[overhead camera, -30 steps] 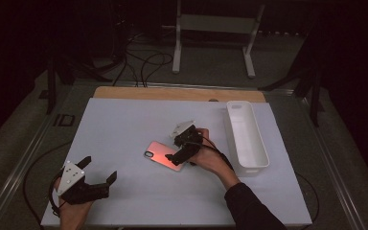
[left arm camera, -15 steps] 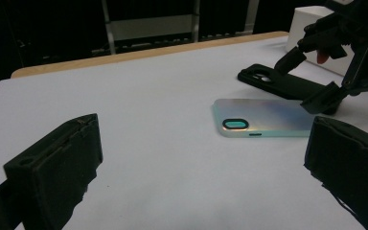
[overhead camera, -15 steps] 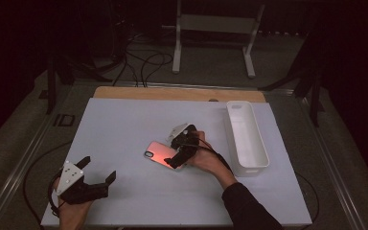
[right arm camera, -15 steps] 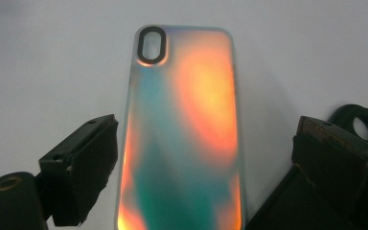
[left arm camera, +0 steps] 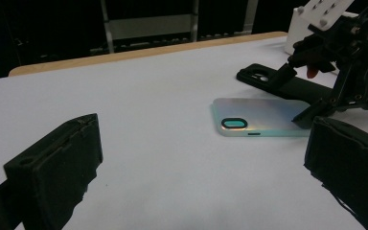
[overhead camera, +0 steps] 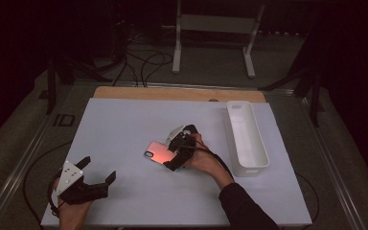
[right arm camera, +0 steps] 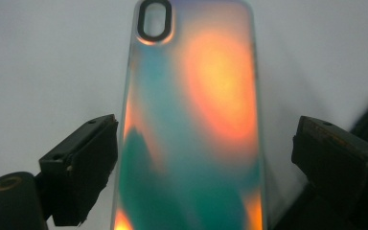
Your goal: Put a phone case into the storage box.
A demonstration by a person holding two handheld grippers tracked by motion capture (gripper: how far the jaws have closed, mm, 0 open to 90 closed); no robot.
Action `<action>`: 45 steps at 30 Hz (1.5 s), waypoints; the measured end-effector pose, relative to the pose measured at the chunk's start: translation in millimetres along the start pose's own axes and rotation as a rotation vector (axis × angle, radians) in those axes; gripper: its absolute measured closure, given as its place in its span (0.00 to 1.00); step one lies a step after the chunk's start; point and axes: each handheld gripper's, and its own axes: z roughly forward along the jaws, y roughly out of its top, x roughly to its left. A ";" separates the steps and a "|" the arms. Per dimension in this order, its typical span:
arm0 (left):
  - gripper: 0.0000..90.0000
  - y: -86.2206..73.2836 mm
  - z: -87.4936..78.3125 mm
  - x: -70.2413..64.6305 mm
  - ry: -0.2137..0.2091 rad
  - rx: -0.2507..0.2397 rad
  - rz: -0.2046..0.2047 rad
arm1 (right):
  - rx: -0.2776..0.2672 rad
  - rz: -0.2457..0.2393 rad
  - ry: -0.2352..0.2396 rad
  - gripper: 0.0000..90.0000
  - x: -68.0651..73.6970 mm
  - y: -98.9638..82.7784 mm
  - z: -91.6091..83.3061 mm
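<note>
Since a second ago, the right gripper (overhead camera: 177, 152) has eased down over the iridescent phone case (overhead camera: 159, 152), jaws spread wide astride it. Left gripper (overhead camera: 95, 178) idles wide near the white table's (overhead camera: 124, 120) corner; dark room beyond.

The room is dim, its surroundings nearly black; light falls from above onto the white table (overhead camera: 124, 139). The right gripper view is soft and out of focus, the iridescent phone case (right arm camera: 191, 124) glowing orange-green with glare.
</note>
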 end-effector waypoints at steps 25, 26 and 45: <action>0.00 -0.2 -0.4 0.0 -0.001 0.007 -0.005 | 0.129 0.025 0.014 0.19 6.5 0.9 7.2; 0.00 -0.4 -0.4 0.1 -0.001 0.007 -0.007 | 0.138 0.039 0.005 0.19 7.9 1.7 7.0; 0.00 3.6 2.6 -2.4 -0.033 0.020 -0.049 | -0.081 0.096 -0.033 0.19 9.1 0.2 -37.2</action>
